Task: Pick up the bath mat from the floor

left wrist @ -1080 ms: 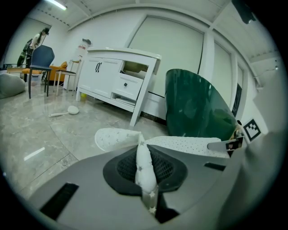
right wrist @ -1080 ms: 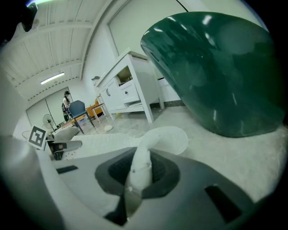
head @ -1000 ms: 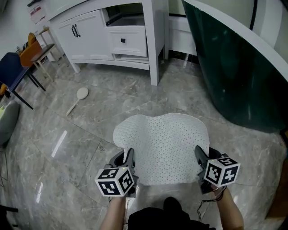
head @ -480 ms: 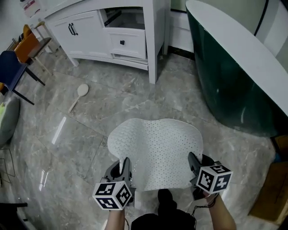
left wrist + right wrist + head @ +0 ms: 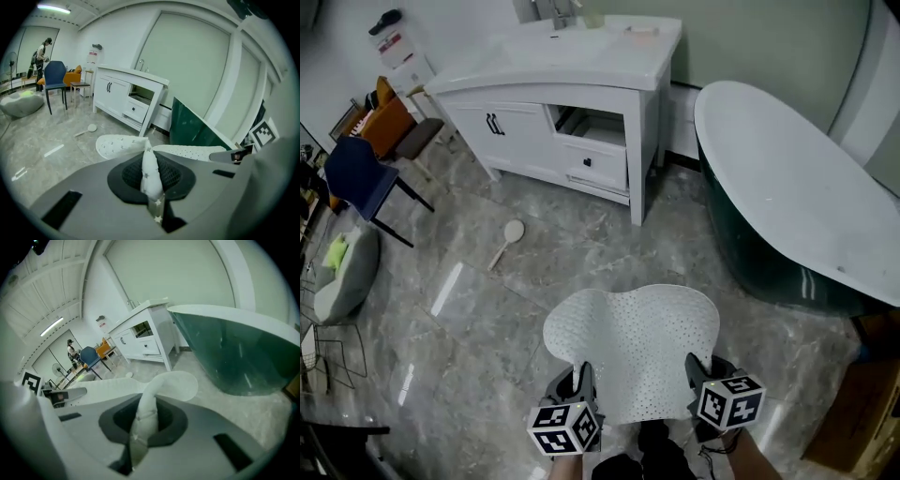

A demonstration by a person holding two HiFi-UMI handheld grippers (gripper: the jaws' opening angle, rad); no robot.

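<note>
The white dotted bath mat (image 5: 633, 345) hangs spread out above the marble floor, held by its two near corners. My left gripper (image 5: 579, 382) is shut on the mat's near left corner, and the pinched fold (image 5: 151, 173) stands up between its jaws in the left gripper view. My right gripper (image 5: 694, 373) is shut on the near right corner, where a bunched white edge (image 5: 143, 420) runs through its jaws. The far, lobed edge of the mat (image 5: 628, 298) droops away from me.
A dark green bathtub (image 5: 787, 225) with a white rim stands at the right. A white vanity cabinet (image 5: 567, 112) is at the back, with a long-handled brush (image 5: 506, 239) on the floor before it. Chairs (image 5: 361, 178) and a grey cushion (image 5: 342, 277) are at the left.
Both grippers have risen together with the mat, which has come up off the floor. The head view now takes in more of the room, with the floor further below.
</note>
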